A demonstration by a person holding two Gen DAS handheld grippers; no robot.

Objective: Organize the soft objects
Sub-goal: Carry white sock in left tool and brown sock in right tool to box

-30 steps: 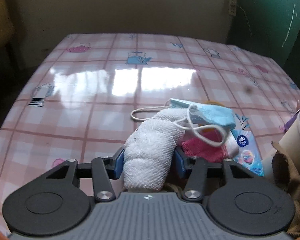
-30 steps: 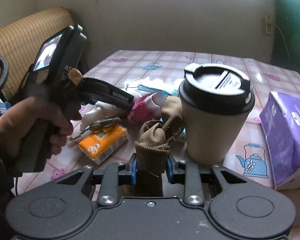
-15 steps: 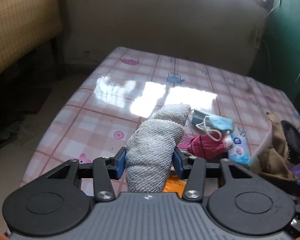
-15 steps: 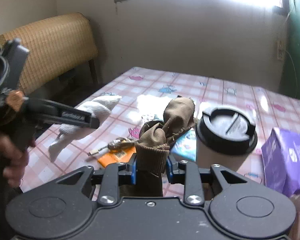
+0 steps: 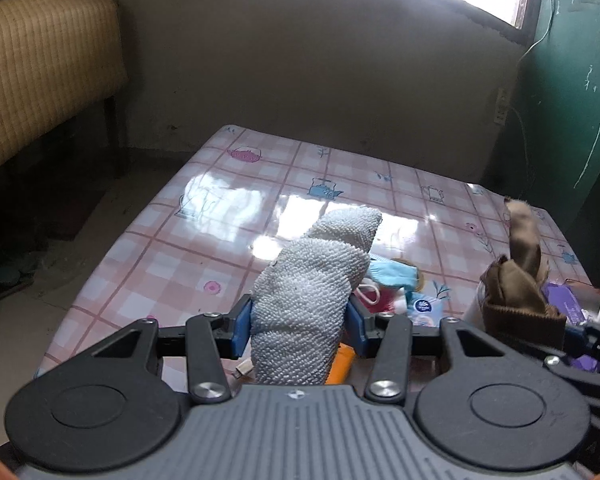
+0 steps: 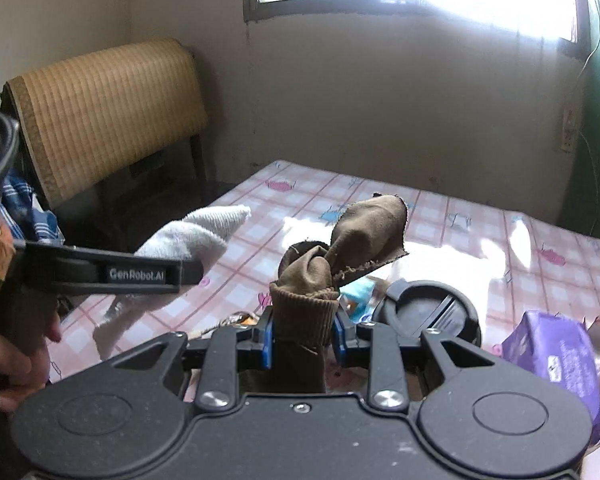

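My left gripper (image 5: pixel 299 330) is shut on a white terry sock (image 5: pixel 312 292) and holds it well above the table. The sock also shows at the left of the right wrist view (image 6: pixel 180 240). My right gripper (image 6: pixel 303 334) is shut on a brown sock (image 6: pixel 320 276), also lifted; it shows at the right of the left wrist view (image 5: pixel 516 280). Below on the table lie a blue face mask (image 5: pixel 392 274) and a pink cloth (image 5: pixel 382 305).
The table has a pink checked cloth (image 5: pixel 236 216). On it stand a coffee cup with a black lid (image 6: pixel 428 308), a purple tissue pack (image 6: pixel 556 352), a blue tissue pack (image 5: pixel 424 308) and an orange pack (image 5: pixel 342 366). A woven chair (image 6: pixel 100 108) stands at the left.
Both grippers have risen well above the table with their socks. The table objects now lie lower and farther off in both views.
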